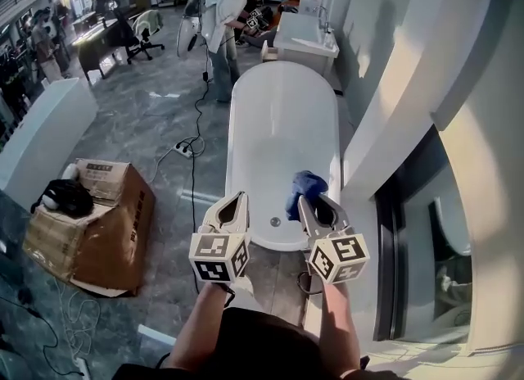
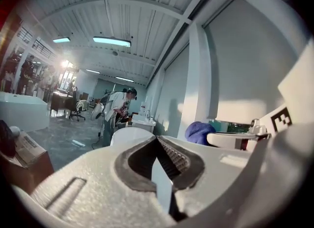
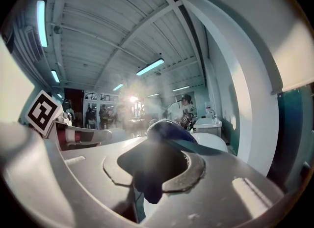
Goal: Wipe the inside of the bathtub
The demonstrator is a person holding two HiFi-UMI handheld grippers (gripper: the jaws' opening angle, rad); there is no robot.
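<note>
The white oval bathtub (image 1: 278, 116) stretches away from me, its near end just beyond both grippers. My right gripper (image 1: 305, 201) is shut on a blue cloth (image 1: 304, 187), which hangs bunched over the tub's near right rim. In the right gripper view the cloth (image 3: 166, 129) fills the jaw tips and a dark fold droops between the jaws. My left gripper (image 1: 239, 198) hovers above the tub's near left rim, jaws shut with nothing between them. In the left gripper view its tips (image 2: 157, 138) meet, and the cloth (image 2: 198, 130) shows to the right.
An open cardboard box (image 1: 97, 227) holding a black item stands on the floor to the left. A cable and power strip (image 1: 185, 151) lie beside the tub. A person (image 1: 225, 18) bends over near a second white tub (image 1: 303, 39) at the far end. A white wall (image 1: 393, 83) runs close on the right.
</note>
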